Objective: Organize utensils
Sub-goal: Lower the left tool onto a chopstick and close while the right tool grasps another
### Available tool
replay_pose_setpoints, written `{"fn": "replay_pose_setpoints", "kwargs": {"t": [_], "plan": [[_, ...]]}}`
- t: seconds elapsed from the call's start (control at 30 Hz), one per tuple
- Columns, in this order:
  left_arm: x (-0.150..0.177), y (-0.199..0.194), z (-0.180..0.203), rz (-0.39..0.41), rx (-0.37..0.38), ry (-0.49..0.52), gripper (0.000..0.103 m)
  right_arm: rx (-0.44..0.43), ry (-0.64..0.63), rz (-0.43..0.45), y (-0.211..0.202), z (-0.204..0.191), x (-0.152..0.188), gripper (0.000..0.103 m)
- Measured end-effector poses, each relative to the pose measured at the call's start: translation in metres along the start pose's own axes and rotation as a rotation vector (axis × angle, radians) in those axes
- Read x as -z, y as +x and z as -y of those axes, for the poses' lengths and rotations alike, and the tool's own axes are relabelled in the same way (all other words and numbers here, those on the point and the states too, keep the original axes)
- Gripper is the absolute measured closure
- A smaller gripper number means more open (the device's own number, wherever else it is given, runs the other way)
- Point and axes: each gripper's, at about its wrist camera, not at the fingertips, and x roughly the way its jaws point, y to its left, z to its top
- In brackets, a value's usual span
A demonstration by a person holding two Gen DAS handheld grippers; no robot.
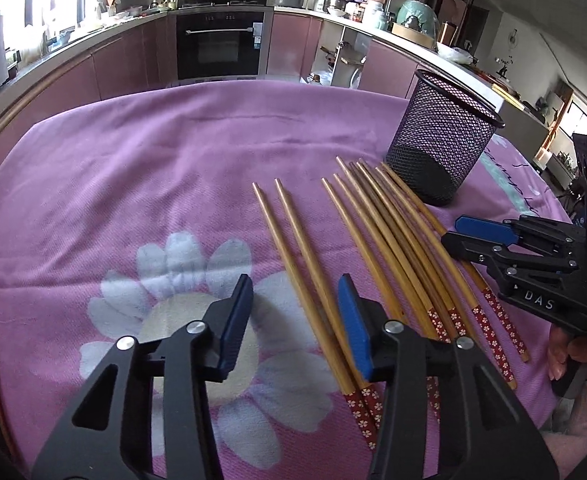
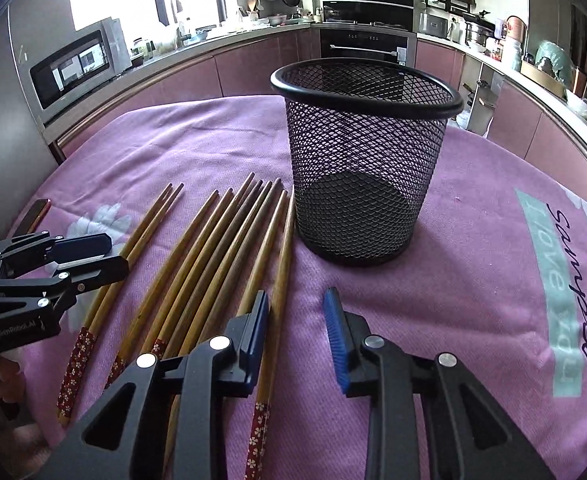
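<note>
Several wooden chopsticks (image 1: 373, 232) with red flowered ends lie side by side on a pink tablecloth (image 1: 153, 168). A separate pair (image 1: 289, 240) lies left of the bunch. My left gripper (image 1: 296, 284) hovers low over this pair, its jaws partly apart and not pressing on it. An empty black mesh basket (image 2: 365, 152) stands upright just beyond the chopsticks (image 2: 213, 248). My right gripper (image 2: 295, 296) is open over the bunch's right edge. The rightmost chopstick (image 2: 283, 264) runs along its left finger. Each gripper shows in the other's view: right gripper (image 1: 453, 230), left gripper (image 2: 117, 256).
A dark phone (image 2: 37, 208) lies on the cloth at the far left. The basket (image 1: 441, 148) is at the table's far right. A person's hand (image 1: 561, 360) holds the right gripper. Kitchen counters and an oven (image 1: 219, 44) lie beyond the table.
</note>
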Motion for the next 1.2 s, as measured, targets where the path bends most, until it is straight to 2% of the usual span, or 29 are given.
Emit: {"fn": "replay_pose_setpoints", "kwargs": {"t": [0.07, 0.2, 0.37, 0.6, 0.73, 0.97, 1.03, 1.13, 1.2], "plan": [[-0.001, 0.000, -0.002, -0.006, 0.010, 0.001, 0.063, 0.001, -0.004, 0.003, 0.001, 0.000, 0.002, 0.076], [-0.002, -0.001, -0.005, -0.018, 0.045, -0.006, 0.075, 0.005, -0.009, 0.003, 0.002, 0.001, -0.001, 0.077], [-0.002, -0.002, -0.014, -0.031, 0.132, -0.038, 0.076, -0.001, -0.002, 0.004, 0.003, 0.000, -0.003, 0.077], [-0.002, -0.004, -0.018, -0.040, 0.141, -0.030, 0.078, -0.009, 0.006, 0.007, 0.003, 0.002, -0.004, 0.077], [0.000, -0.004, -0.024, -0.048, 0.157, -0.042, 0.082, -0.014, 0.008, 0.008, 0.003, 0.003, -0.004, 0.077], [-0.005, 0.000, -0.015, -0.059, 0.122, 0.013, 0.082, 0.003, -0.019, 0.008, 0.006, -0.003, -0.006, 0.079], [-0.008, 0.003, -0.013, -0.065, 0.109, 0.024, 0.083, 0.001, -0.021, 0.006, 0.008, -0.005, -0.007, 0.082], [-0.009, 0.005, -0.007, -0.062, 0.072, 0.047, 0.085, -0.027, -0.019, 0.002, 0.009, -0.007, -0.008, 0.096], [-0.010, 0.006, -0.004, -0.058, 0.050, 0.047, 0.089, -0.029, -0.018, 0.002, 0.009, -0.007, -0.008, 0.097]]}}
